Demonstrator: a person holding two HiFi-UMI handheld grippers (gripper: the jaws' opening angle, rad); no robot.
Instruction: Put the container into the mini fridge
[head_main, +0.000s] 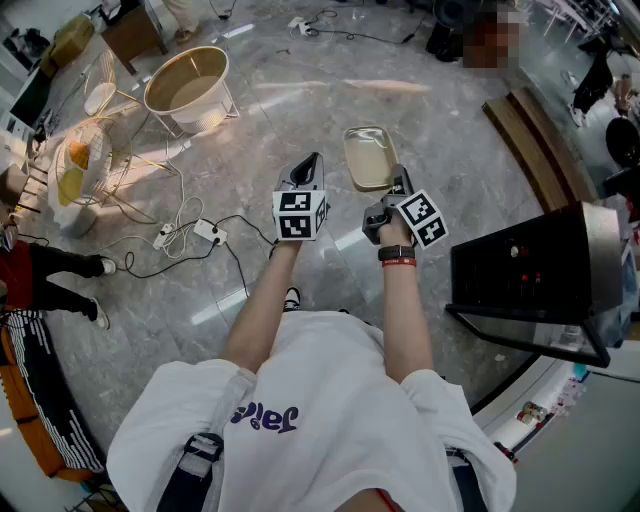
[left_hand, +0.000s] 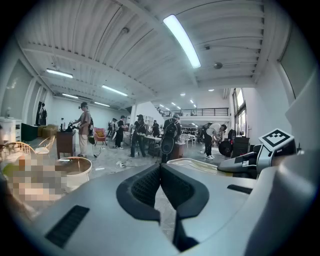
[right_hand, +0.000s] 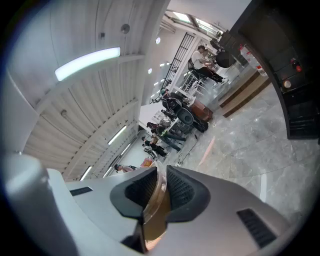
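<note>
Standing at the person's right, the black mini fridge (head_main: 530, 280) is well apart from both grippers. The shallow, clear amber-tinted container (head_main: 368, 157) hangs above the grey marble floor (head_main: 300, 90), reaching forward from the right gripper (head_main: 397, 182). That gripper's jaws are clamped on the container's thin edge, which runs upright between the ribbed pads. Just beside it, the left gripper (head_main: 312, 162) has its jaws pressed together with nothing between them.
</note>
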